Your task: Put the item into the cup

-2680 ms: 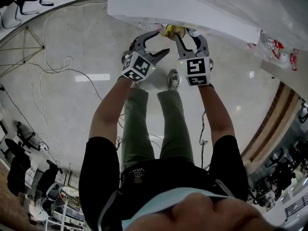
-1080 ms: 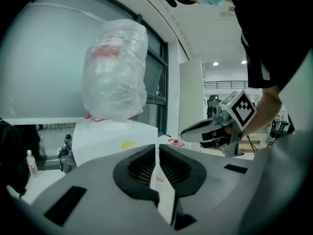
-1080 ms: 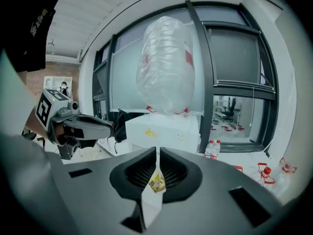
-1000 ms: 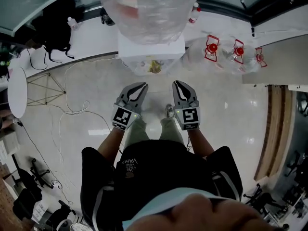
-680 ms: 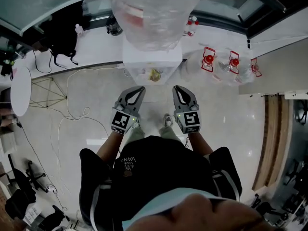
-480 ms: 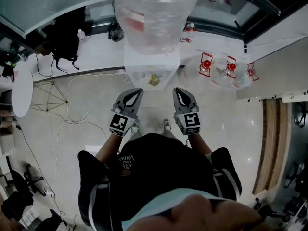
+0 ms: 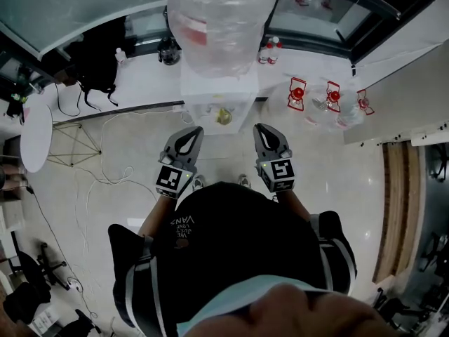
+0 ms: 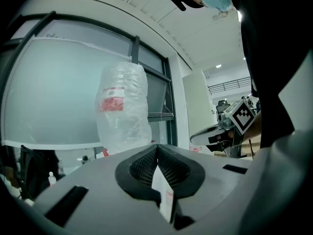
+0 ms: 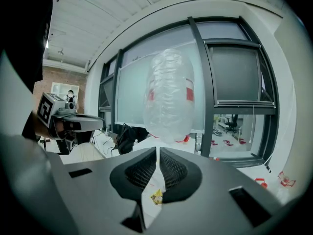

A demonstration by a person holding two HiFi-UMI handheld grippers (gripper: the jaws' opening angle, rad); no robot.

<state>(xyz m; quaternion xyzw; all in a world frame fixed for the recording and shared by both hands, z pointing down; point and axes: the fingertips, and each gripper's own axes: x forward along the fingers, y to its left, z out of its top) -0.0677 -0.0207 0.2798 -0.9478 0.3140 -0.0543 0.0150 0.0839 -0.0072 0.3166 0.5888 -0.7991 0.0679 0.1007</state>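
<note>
A small yellow item (image 7: 223,116) sits in the tap niche of a white water dispenser (image 7: 217,90), under a big clear bottle (image 7: 221,20). I cannot make out a cup apart from it. My left gripper (image 7: 188,133) is held up short of the dispenser, left of the niche, shut and empty. The left gripper view shows its tips (image 8: 157,148) meeting, with the bottle (image 8: 122,106) beyond. My right gripper (image 7: 265,130) is level with it on the right, shut with nothing held. Through the slit below its tips (image 9: 158,153) the yellow item (image 9: 156,196) shows far ahead.
Several clear bottles with red caps (image 7: 326,97) lie on the floor right of the dispenser. A black bag (image 7: 95,62) rests on the white counter at left. Cables (image 7: 105,139), a folding stand (image 7: 74,146) and a round white table (image 7: 35,135) are at left.
Both grippers have drawn back from the dispenser niche, where they were close to the yellow item. The left jaws, open earlier, have shut. The view now takes in the whole dispenser.
</note>
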